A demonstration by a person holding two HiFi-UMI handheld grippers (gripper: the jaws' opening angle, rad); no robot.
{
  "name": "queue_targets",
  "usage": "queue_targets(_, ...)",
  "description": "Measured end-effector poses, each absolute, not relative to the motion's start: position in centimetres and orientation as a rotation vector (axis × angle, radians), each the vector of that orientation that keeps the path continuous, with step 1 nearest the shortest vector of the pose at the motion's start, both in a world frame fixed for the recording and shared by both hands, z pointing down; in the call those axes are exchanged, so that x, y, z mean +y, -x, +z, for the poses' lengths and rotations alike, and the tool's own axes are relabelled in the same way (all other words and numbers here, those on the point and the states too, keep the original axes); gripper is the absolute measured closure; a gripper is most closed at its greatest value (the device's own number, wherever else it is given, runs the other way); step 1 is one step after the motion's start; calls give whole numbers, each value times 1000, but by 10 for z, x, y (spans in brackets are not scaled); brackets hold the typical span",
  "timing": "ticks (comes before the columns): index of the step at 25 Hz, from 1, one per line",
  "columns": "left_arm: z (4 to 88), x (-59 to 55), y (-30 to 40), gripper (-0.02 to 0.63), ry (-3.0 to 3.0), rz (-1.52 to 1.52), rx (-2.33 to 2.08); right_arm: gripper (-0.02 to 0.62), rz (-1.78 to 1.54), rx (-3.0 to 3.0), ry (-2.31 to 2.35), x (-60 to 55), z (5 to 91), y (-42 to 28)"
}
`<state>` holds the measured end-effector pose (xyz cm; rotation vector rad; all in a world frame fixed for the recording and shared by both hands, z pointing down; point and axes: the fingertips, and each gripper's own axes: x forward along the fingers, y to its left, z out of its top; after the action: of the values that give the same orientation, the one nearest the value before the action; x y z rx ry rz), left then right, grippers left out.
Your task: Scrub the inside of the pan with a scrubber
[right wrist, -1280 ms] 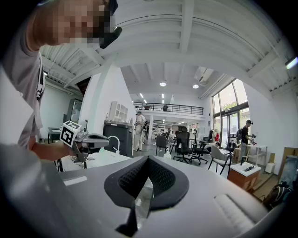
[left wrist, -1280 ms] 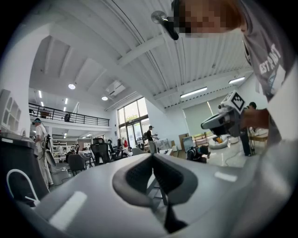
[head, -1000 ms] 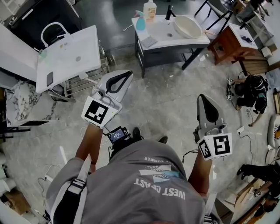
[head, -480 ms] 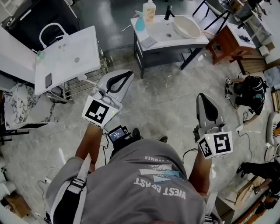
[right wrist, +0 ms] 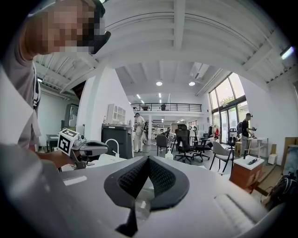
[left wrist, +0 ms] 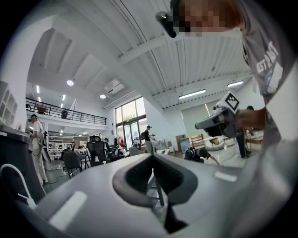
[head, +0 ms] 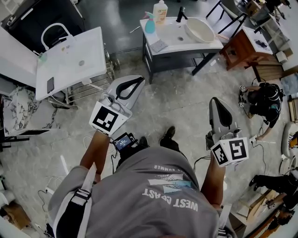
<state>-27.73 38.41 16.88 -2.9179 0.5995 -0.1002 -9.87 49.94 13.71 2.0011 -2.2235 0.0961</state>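
Left claw [head: 138, 81] and right claw [head: 217, 103] both pinched together, empty. Scrubbing not started; white dark-legged counter [head: 195, 45] ahead needs reaching first.

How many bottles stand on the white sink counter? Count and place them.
2. A blue spray bottle at the left end of the sink counter, head view; a pale bottle beside it, toward the black faucet. None looks hidden.

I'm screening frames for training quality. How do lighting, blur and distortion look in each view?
Head view: evenly lit, sharp, edges bent by the wide lens. Left gripper view: strong fisheye, black corners; the left gripper, close to the lens, is soft; the windows glow bright. Right gripper view: same fisheye and dark corners; the right gripper blurs up close.
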Motion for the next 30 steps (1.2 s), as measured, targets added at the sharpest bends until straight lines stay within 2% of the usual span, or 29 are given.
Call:
queue_targets(10, 177, 345, 243, 603, 2891, -154, 718, 594, 119, -2324, -1920, 438, 150, 53)
queue_targets(30, 177, 275, 88, 603, 2811, -249, 928, 594, 160, -2513, -1748, 334, 165, -108)
